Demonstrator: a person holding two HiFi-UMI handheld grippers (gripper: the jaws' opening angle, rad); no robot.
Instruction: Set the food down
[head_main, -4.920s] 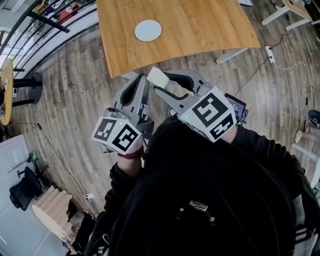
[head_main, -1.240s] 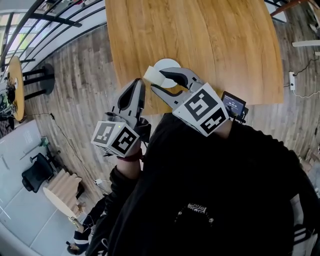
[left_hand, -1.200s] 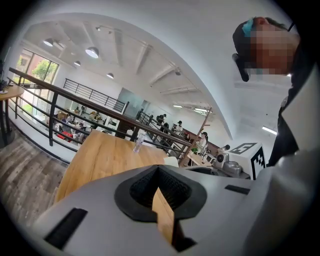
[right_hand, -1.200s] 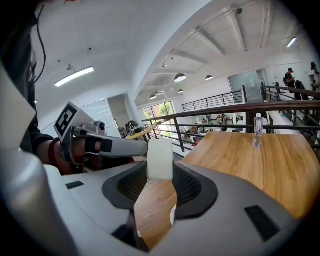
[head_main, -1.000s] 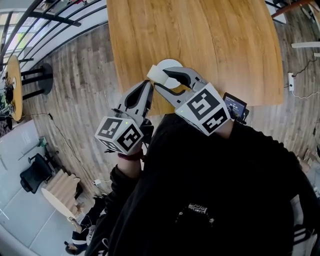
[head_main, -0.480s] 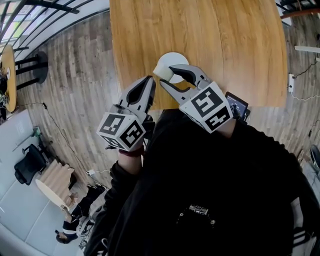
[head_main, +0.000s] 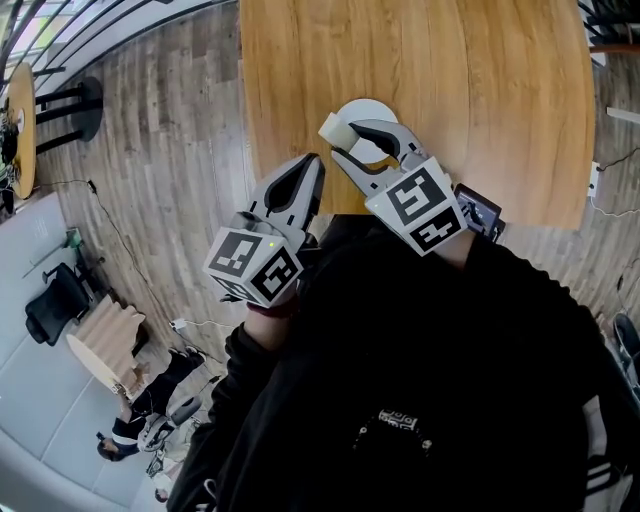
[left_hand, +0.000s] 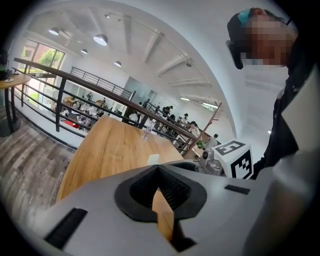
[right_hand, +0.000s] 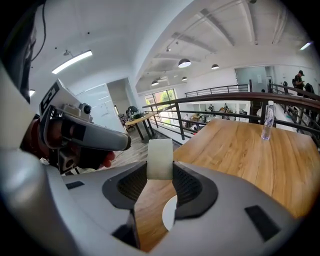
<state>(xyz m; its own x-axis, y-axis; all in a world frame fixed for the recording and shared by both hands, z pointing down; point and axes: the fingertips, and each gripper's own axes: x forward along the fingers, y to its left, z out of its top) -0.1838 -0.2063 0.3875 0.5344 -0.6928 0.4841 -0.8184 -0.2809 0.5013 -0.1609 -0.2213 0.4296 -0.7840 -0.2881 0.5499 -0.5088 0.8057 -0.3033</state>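
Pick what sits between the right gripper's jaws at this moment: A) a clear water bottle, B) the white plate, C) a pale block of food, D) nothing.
C: in the right gripper view the right gripper pinches a pale block of food between its pads, while the white plate lies on the wooden table, seen through the gap behind the jaws.

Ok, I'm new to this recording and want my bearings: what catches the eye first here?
First, the pale food block pinched in the jaws of the right gripper, held over a white plate by the wooden table's edge nearest the person. Beside it on the left, the left gripper has its jaws shut on nothing.
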